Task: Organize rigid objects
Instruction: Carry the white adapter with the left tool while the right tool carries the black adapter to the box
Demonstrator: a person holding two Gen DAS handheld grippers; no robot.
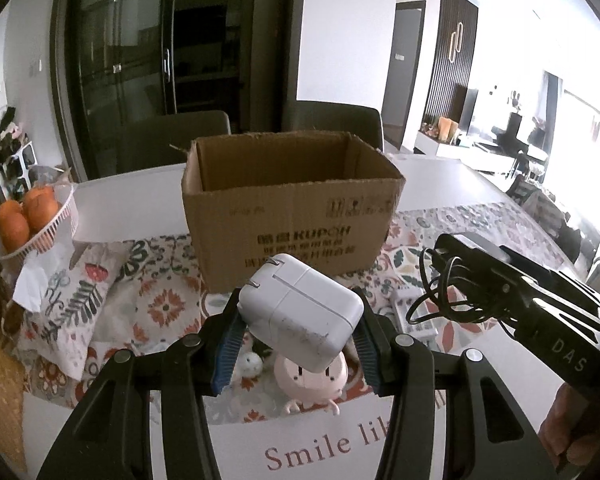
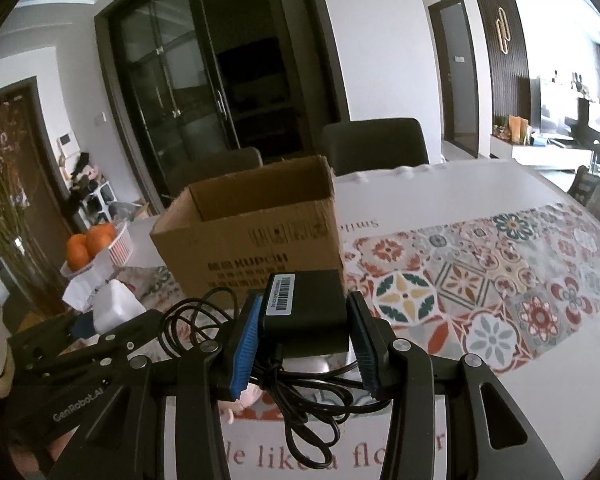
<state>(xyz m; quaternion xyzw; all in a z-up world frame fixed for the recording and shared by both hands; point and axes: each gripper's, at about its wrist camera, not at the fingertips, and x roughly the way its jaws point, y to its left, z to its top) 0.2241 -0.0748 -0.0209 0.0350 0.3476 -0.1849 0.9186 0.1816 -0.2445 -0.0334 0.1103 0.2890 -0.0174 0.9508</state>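
Observation:
My left gripper (image 1: 298, 334) is shut on a white power adapter (image 1: 300, 310), held above the patterned tablecloth (image 1: 168, 304). My right gripper (image 2: 306, 338) is shut on a black power brick (image 2: 306, 312) with a barcode label; its black cable (image 2: 300, 404) dangles in loops below. An open cardboard box (image 1: 292, 208) stands just beyond both, its inside bare as far as I see; the same cardboard box (image 2: 252, 240) shows in the right wrist view. The right gripper (image 1: 516, 292) with the cable also appears at the right of the left wrist view.
A pink toy figure (image 1: 312, 380) and a small white ball (image 1: 250, 364) lie under the left gripper. A white remote-like item (image 1: 414, 312) lies to the right. A basket of oranges (image 1: 32, 220) and a patterned cushion (image 1: 72, 304) sit left. Two dark chairs (image 2: 376, 146) stand behind the table.

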